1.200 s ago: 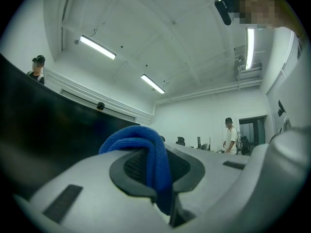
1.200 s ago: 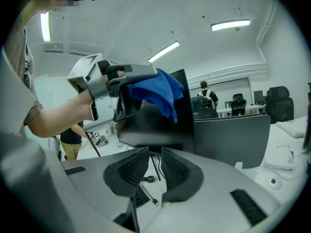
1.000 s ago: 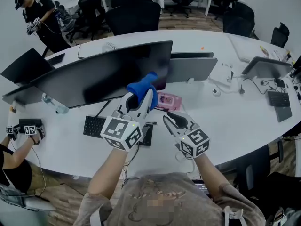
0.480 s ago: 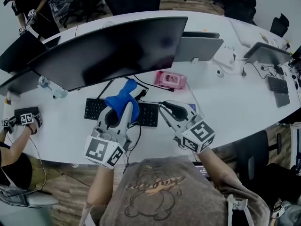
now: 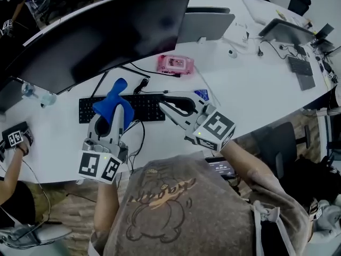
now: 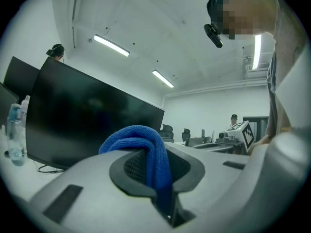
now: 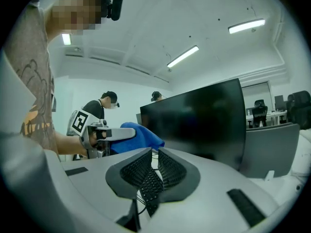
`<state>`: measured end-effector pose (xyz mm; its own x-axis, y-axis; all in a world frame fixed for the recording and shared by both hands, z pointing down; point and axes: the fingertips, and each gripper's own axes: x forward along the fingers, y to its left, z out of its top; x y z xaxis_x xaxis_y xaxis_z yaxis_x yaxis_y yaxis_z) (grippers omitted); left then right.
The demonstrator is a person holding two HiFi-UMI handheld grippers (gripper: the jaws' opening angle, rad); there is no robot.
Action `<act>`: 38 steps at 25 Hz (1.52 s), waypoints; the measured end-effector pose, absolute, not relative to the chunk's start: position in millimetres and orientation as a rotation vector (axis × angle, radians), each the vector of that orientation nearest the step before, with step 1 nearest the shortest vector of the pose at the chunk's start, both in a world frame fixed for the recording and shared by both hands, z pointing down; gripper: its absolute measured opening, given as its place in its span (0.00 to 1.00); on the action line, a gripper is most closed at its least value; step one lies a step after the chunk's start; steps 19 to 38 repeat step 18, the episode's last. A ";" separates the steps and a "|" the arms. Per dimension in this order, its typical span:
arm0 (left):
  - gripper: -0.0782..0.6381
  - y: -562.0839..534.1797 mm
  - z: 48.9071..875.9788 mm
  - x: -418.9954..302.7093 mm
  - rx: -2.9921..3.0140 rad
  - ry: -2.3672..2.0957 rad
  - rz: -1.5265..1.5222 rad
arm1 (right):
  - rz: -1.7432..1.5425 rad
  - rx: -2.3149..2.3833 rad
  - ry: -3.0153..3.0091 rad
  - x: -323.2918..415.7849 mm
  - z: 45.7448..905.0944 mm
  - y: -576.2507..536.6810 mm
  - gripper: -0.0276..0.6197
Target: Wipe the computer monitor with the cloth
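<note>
Desk (image 5: 256, 100) edge near: left gripper (image 5: 118, 115) clamps cloth (image 5: 109, 100) (monitor (image 5: 106, 36) apart).

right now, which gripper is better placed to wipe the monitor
Left. The left gripper is shut on the blue cloth, which sticks out toward the monitor. The right gripper is shut with nothing in its jaws, over the keyboard, so it would probably need the cloth first.

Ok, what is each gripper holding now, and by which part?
Left gripper: blue cloth, pinched at a fold, the bunch sticking past its jaws. Right gripper: shut, empty.
</note>
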<state>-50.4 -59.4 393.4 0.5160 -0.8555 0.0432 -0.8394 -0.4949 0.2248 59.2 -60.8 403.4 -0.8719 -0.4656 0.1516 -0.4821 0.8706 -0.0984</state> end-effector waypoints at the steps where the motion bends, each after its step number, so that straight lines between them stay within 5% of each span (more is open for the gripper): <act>1: 0.18 -60.5 394.1 -52.6 2.536 -1.446 -0.111 | 0.183 0.724 -2.920 57.7 401.7 -61.6 0.12; 38: 0.18 -61.6 407.5 -55.5 2.493 -1.422 -0.105 | 0.089 0.635 -2.894 42.9 394.7 -54.8 0.12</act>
